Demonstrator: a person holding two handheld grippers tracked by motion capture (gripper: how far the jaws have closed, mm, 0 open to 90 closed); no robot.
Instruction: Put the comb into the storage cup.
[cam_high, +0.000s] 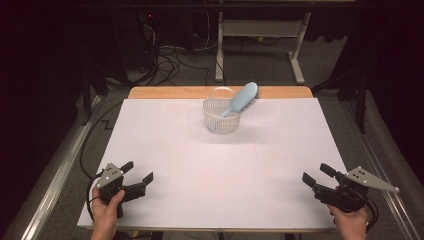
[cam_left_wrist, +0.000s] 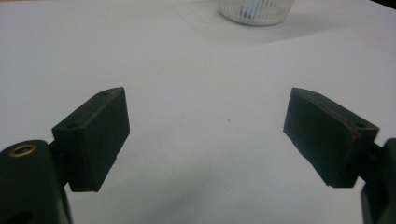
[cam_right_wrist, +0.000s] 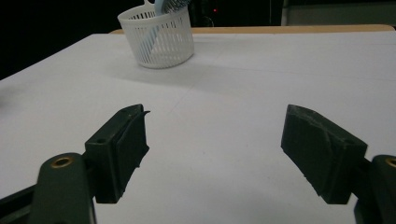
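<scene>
Holding both grippers low at your edge of the table, well short of the basket (cam_high: 221, 118).

Your left gripper (cam_high: 139, 172) and right gripper (cam_high: 315, 174) have jaws spread wide, empty; the blue hairbrush (cam_high: 241, 98) leans handle-down in the basket.

One white basket (cam_high: 221, 120), one blue hairbrush (cam_high: 241, 99), two tongs: left (cam_high: 138, 171), right (cam_high: 316, 175).

Blue hairbrush (cam_high: 243, 98) leaning handle-down, seemingly, in white basket (cam_high: 220, 123); both hand-held grippers well apart, empty.
</scene>
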